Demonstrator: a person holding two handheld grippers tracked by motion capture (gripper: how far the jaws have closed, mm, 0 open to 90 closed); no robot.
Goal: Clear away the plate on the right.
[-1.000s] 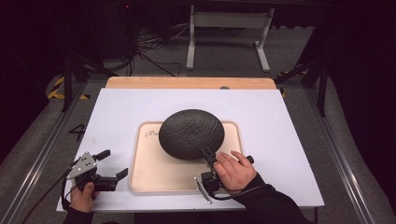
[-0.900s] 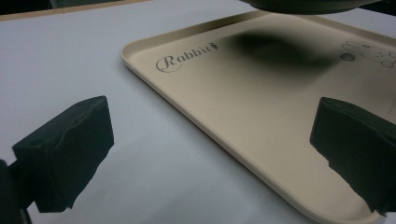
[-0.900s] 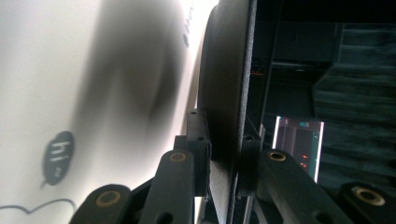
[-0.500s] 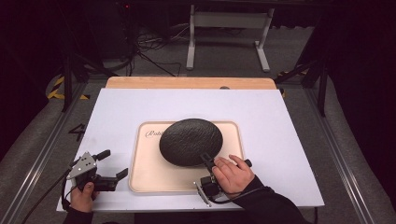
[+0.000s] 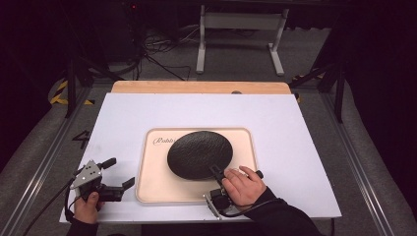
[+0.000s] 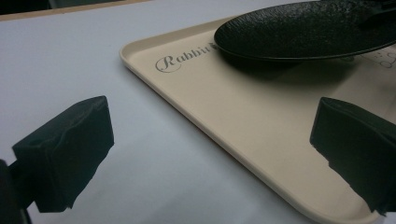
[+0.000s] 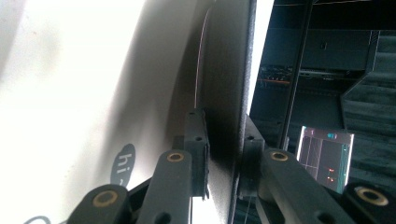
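A round black textured plate hangs low over a beige tray printed with cursive lettering. My right gripper is shut on the plate's near right rim, with a hand over it. In the right gripper view the jaws clamp the plate's edge from both sides beside the tray. My left gripper stands open on the white table just left of the tray. Its view shows the wide-apart pads, the tray's corner and the plate casting a shadow.
The tray lies on a white tabletop with a wooden strip along the far edge. Beyond the table stand a metal frame and cables on a dark floor. Aluminium rails run along both sides.
The right gripper has brought the plate down and toward the near side, so it lies flatter and lower over the tray. The left gripper has stayed put.
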